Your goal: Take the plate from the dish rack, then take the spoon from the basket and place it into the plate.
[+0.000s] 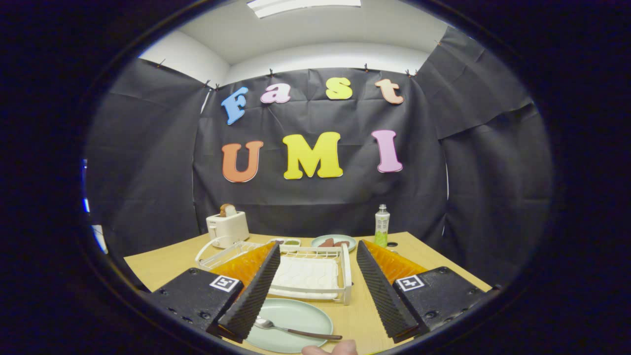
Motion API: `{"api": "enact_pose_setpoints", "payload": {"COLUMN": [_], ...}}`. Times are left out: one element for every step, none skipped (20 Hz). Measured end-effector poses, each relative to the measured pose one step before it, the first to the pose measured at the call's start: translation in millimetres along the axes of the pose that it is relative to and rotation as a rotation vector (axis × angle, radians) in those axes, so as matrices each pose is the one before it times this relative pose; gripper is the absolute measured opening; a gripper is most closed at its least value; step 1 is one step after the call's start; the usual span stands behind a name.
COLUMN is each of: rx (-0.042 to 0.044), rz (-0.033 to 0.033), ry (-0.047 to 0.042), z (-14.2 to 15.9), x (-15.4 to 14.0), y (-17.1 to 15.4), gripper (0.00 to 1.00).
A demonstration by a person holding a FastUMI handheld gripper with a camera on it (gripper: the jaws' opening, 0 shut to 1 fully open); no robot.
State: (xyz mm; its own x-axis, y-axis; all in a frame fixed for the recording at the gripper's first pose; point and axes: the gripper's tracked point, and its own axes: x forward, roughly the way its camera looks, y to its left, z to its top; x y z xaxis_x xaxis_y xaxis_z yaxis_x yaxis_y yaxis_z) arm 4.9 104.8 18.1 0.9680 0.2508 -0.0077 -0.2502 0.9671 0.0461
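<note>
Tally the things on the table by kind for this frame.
Plates: 2, a near plate between the open claw fingers, a far plate
Spoon: 1, on the near plate
Dish rack: 1
Toaster: 1
Bottle: 1
Small dish: 1
Total: 7

Lying flat on the table (162, 264): pale green round plate (296, 315), sitting between the fingers of the open claw (318, 291), just in front of the white wire dish rack (308, 271). Resting in the plate: spoon (296, 330), bowl pointing toward the left finger, dark handle reaching across to the plate's right rim.
</note>
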Motion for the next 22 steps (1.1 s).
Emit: {"api": "enact_pose_setpoints", "payload": {"rx": [0.00064, 0.00113, 0.00089, 0.00022, -0.00250, 0.00092, 0.00300, 0.00419, 0.00233, -0.00275, -0.00443, -0.00398, -0.00132, 0.00067, 0.00245, 0.00278, 0.00242, -0.00080, -0.00186, -0.00331, -0.00208, -0.00061], "rz": [0.00202, 0.00111, -0.00327, -0.00444, -0.00215, -0.00281, -0.00273, 0.00058, 0.00098, -0.00151, -0.00157, -0.00063, 0.00053, -0.00084, -0.00103, -0.00146, -0.00036, 0.00131, -0.00159, -0.00197, -0.00139, -0.00068], "ry": [-0.00769, -0.00751, -0.01266, -0.00652, 0.00040, 0.00023, 0.00306, -0.00052, -0.00229, -0.00129, -0.00406, -0.00291, -0.00539, -0.00076, 0.00041, 0.00108, 0.00113, 0.00172, -0.00038, -0.00175, -0.00209, -0.00259], "z": [3.57, 2.76, 3.76, 1.16, 1.14, 1.46, 0.64, 0.71, 1.10, 0.55, 1.55, 0.66, 1.83, -0.58, -0.90, 0.35, -0.57, -0.23, 0.01, -1.60, 0.80, 1.37], "x": [-4.20, -4.48, -2.98, -2.47, -2.30, -1.66, -0.05, -0.36, -0.26, -1.15, -0.75, -0.71, -0.46, 0.33, 0.68, -0.27, 0.47, 0.15, -0.11, 1.55, 1.31, 0.59], "y": [3.63, 2.38, 0.58, -0.05, -0.52, -0.51, -0.46, 0.13, 0.70, 0.11, -0.58, -0.41, -0.17, -0.27, 0.05, -0.09, 0.08, -0.04, -0.32, -0.24, -0.38, -0.72], "gripper": [1.00, 1.00, 1.00, 1.00, 1.00, 1.00, 1.00, 1.00, 1.00, 1.00, 1.00, 1.00, 1.00, 1.00, 1.00, 1.00, 1.00, 1.00, 1.00, 1.00, 1.00, 1.00]}}
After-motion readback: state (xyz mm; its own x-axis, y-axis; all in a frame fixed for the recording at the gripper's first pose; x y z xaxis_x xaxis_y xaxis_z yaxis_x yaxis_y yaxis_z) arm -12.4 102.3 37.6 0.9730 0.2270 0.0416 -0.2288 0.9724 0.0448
